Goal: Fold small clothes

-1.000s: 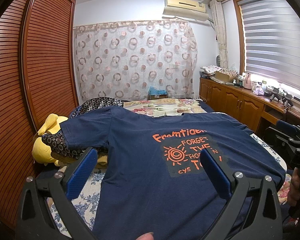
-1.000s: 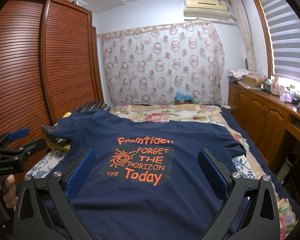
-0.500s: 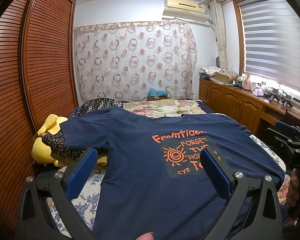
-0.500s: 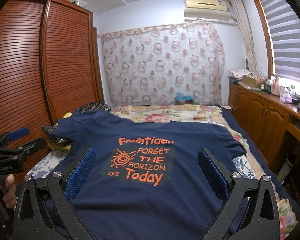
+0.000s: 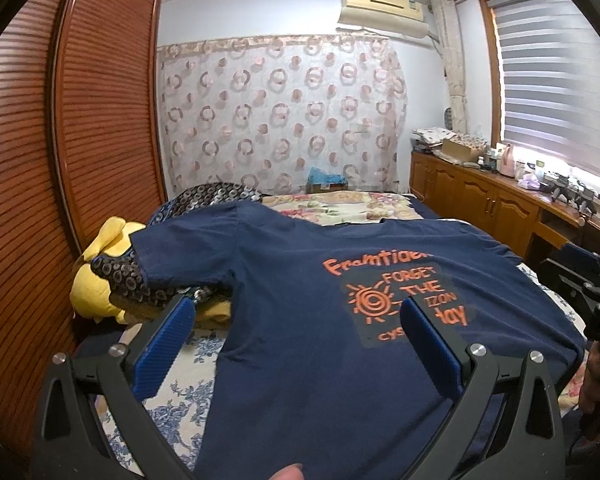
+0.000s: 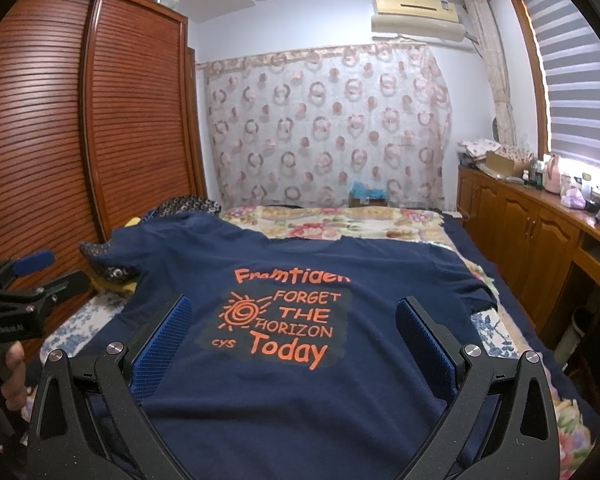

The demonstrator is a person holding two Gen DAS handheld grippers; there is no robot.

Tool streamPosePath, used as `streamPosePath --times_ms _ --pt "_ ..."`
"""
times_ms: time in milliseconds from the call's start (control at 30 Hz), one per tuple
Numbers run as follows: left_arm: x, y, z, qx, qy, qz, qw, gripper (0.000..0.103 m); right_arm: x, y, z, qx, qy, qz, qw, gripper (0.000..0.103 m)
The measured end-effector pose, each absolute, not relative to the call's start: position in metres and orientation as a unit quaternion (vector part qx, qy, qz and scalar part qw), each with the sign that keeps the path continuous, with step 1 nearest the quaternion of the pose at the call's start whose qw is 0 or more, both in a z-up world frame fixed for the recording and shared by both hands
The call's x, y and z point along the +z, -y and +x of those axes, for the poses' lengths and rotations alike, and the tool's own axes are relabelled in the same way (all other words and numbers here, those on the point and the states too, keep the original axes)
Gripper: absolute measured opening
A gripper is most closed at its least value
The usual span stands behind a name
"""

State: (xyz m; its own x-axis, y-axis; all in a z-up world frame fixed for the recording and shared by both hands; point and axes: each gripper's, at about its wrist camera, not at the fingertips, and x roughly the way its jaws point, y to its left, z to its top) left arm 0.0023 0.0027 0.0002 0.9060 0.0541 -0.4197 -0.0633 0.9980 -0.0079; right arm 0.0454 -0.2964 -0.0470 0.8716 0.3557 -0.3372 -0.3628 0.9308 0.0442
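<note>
A navy T-shirt (image 5: 300, 280) (image 6: 360, 400) with orange print lies spread flat, front up, on the bed, collar at the far end. My left gripper (image 5: 296, 320) hovers open above the shirt's near left part, nothing between its blue pads. Above the hem, just below the print, my right gripper (image 6: 292, 320) is open too and holds nothing. Each view shows the other gripper at its edge, held in a hand: the right gripper (image 5: 588, 284) and the left gripper (image 6: 24, 280).
A dark patterned cloth (image 5: 120, 276) and a yellow plush (image 5: 96, 288) lie by the shirt's left sleeve. Floral bedding (image 6: 340, 224) covers the bed beyond the collar. A slatted wardrobe (image 5: 60, 160) stands left, wooden cabinets (image 6: 540, 232) right.
Both grippers hold almost still; the views have barely shifted. The shirt has not moved.
</note>
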Motion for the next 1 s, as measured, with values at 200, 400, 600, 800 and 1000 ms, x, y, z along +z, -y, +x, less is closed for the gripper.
streamPosePath --times_ms 200,400,600,800,1000 --pt "-0.015 -0.03 0.012 0.053 -0.228 -0.014 0.972 0.103 -0.067 0.285 0.059 0.195 -0.174 -0.026 0.965 0.103" --pt "-0.024 -0.069 0.021 0.063 -0.239 -0.032 0.968 0.103 -0.081 0.269 0.074 0.225 -0.198 -0.04 0.953 0.103" --pt "-0.03 -0.111 0.032 0.064 -0.25 -0.056 0.964 0.103 -0.097 0.254 0.09 0.265 -0.234 -0.042 0.934 0.103" --pt "-0.034 -0.14 0.051 0.055 -0.267 -0.071 0.96 0.101 -0.103 0.245 0.097 0.282 -0.252 -0.049 0.924 0.103" --pt "-0.04 -0.158 0.074 0.026 -0.282 -0.101 0.954 0.071 -0.108 0.238 0.108 0.29 -0.265 -0.05 0.918 0.103"
